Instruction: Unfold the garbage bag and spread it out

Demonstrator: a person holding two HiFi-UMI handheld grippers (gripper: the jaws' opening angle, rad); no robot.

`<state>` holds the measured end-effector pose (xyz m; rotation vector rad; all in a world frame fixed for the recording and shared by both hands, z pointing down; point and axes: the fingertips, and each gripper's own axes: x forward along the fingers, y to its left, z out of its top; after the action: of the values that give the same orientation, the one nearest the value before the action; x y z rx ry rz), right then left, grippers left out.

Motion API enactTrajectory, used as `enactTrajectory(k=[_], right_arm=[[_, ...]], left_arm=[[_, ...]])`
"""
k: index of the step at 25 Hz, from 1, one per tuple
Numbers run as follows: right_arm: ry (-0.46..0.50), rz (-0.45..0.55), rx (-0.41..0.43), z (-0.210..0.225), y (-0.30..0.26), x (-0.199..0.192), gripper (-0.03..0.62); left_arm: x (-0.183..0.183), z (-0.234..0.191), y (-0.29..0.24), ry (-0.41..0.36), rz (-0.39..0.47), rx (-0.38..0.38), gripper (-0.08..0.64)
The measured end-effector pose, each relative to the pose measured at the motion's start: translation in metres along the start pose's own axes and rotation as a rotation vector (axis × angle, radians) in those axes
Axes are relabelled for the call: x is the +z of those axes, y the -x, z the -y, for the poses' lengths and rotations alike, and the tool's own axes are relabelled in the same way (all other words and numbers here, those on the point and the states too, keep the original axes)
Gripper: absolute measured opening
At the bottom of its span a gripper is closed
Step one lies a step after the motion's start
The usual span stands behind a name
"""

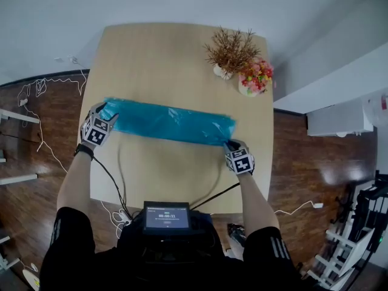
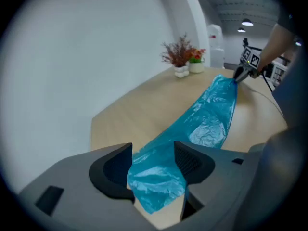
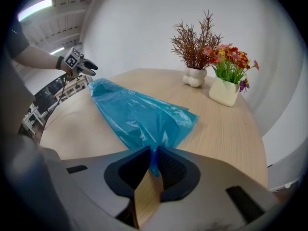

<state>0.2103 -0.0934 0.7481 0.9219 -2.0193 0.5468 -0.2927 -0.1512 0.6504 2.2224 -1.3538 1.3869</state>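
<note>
We found the garbage bag [image 1: 170, 123] lying as a folded strip across the table [image 1: 170, 59]. The left gripper [image 2: 153, 150] and right gripper [image 3: 153, 153] each clamped one end. We judged that even, gentle outward tension, without tearing the film, would serve best.

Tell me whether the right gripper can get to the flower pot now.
Probably yes: bare table lies between the right gripper and the flower pot. But its fingers are pinched on the garbage bag corner, so it would drag that along.
</note>
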Motion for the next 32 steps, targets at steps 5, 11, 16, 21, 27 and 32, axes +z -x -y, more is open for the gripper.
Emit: enactTrajectory(k=[5, 11, 16, 21, 27, 32], right_arm=[[-0.006, -0.002, 0.007, 0.001, -0.004, -0.003, 0.072], [-0.017, 0.013, 0.026, -0.003, -0.002, 0.001, 0.074], [-0.047, 0.022, 0.048, 0.0, -0.004, -0.003, 0.074], [-0.049, 0.032, 0.062, 0.002, -0.006, 0.001, 0.075], [-0.052, 0.06, 0.053, 0.003, 0.0, 0.007, 0.089], [-0.037, 0.127, 0.037, 0.007, 0.012, 0.03, 0.11]], left_arm=[[0.021, 0.029, -0.049, -0.078, -0.077, -0.111, 0.257], [0.002, 0.058, -0.085, -0.259, -0.226, -0.226, 0.243], [-0.008, 0.072, -0.103, -0.36, -0.294, -0.29, 0.221], [-0.011, 0.081, -0.107, -0.33, -0.289, -0.327, 0.115], [-0.016, 0.096, -0.103, -0.342, -0.256, -0.322, 0.0], [0.01, 0.085, -0.097, -0.395, -0.17, -0.235, 0.014]])
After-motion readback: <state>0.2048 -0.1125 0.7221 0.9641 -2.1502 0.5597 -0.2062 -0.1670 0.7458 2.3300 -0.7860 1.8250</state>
